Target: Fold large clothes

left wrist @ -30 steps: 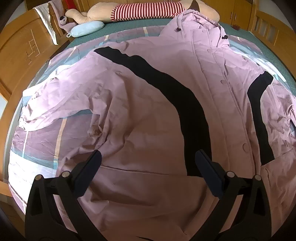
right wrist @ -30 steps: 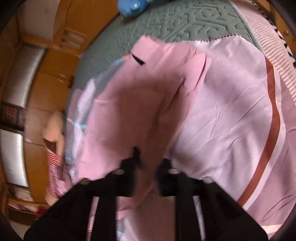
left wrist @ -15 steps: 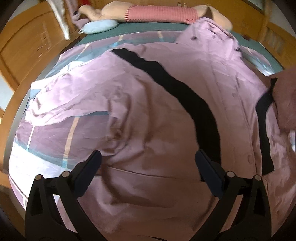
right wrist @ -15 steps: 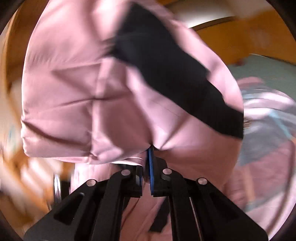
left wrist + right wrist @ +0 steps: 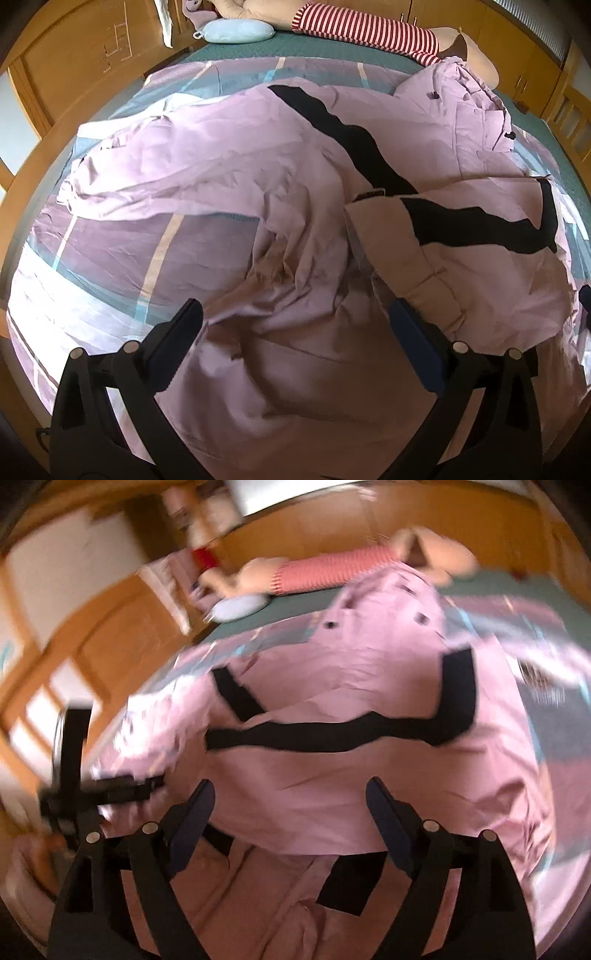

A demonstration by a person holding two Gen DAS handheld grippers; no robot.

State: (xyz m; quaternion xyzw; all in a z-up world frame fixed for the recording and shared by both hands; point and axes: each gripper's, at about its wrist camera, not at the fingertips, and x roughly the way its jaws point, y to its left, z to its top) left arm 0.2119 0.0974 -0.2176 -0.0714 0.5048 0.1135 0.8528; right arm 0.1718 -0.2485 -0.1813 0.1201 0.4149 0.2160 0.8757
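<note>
Right under my right gripper (image 5: 288,797) the fingers have just sprung wide and hold nothing, so the sleeve (image 5: 476,236) they were carrying now lies folded across the chest of the pink jacket (image 5: 295,206) just ahead of them. My left gripper (image 5: 295,321) also hangs wide and empty over the hem. Beyond both, the jacket sprawls on the bed (image 5: 110,258), its other sleeve still unfolded.

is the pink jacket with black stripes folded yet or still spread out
Partly folded. One sleeve of the pink jacket with black stripes lies across its front; the other sleeve is still spread on the striped bedsheet.
</note>
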